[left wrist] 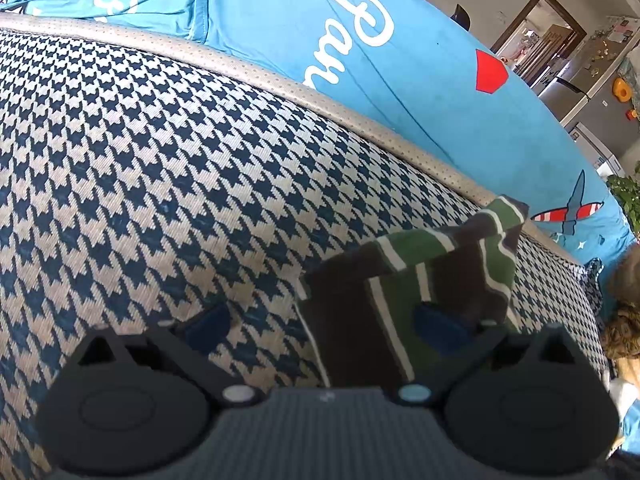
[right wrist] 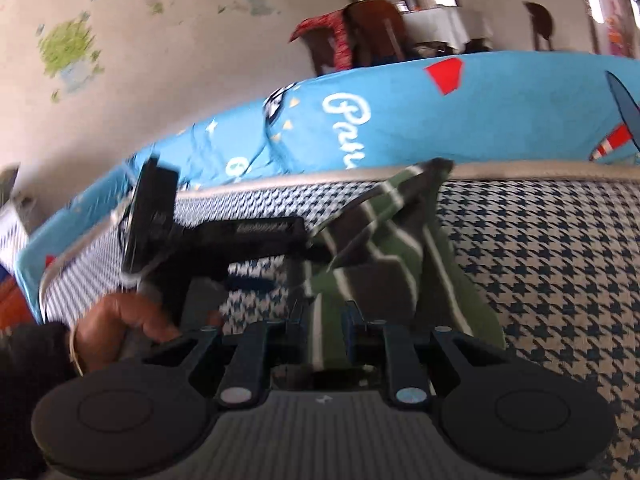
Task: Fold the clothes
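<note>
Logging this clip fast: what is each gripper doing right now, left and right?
Left gripper: open, holding nothing; the green-and-brown striped garment lies beneath one finger.
Right gripper: nearly closed, gripping that garment.

A bed [left wrist: 400, 92] with a bright blue printed sheet carries a houndstooth mat [left wrist: 160, 160], navy and beige with a grey dotted border. On the mat lies a crumpled striped cloth [left wrist: 400, 280] in green, brown and white, near the mat's far edge.
</note>
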`<state>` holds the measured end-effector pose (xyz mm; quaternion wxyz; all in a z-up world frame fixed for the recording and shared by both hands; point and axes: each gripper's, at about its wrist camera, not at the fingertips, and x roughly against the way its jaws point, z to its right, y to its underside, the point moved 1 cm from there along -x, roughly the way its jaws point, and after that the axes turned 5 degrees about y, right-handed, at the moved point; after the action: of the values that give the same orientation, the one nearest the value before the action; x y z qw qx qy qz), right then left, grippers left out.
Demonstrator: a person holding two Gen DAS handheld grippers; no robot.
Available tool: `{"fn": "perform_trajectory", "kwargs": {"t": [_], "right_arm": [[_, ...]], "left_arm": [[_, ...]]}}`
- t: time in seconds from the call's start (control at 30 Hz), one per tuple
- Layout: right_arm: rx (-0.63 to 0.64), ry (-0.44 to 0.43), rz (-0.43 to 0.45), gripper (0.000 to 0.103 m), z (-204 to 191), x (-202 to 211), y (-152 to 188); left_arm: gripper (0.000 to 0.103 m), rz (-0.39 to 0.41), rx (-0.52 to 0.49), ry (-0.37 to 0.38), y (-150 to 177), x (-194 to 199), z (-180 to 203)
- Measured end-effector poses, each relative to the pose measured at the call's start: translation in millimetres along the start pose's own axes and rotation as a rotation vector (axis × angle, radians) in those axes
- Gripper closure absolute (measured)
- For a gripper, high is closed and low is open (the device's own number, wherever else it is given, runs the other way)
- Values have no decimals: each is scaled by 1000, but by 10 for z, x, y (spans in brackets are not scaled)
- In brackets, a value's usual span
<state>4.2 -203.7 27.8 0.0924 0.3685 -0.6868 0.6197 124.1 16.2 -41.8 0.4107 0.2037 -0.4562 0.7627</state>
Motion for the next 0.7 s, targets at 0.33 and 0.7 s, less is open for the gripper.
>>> {"fn": "perform_trajectory", "kwargs": {"t": [0.33, 0.7], "right_arm": [[70, 24, -42, 86, -120, -156, 78], [127, 20, -21, 96, -171, -66, 148]], "left_arm": [[0, 0, -7, -7, -2, -17, 5], [0, 10, -29, -44, -29, -52, -17]]}}
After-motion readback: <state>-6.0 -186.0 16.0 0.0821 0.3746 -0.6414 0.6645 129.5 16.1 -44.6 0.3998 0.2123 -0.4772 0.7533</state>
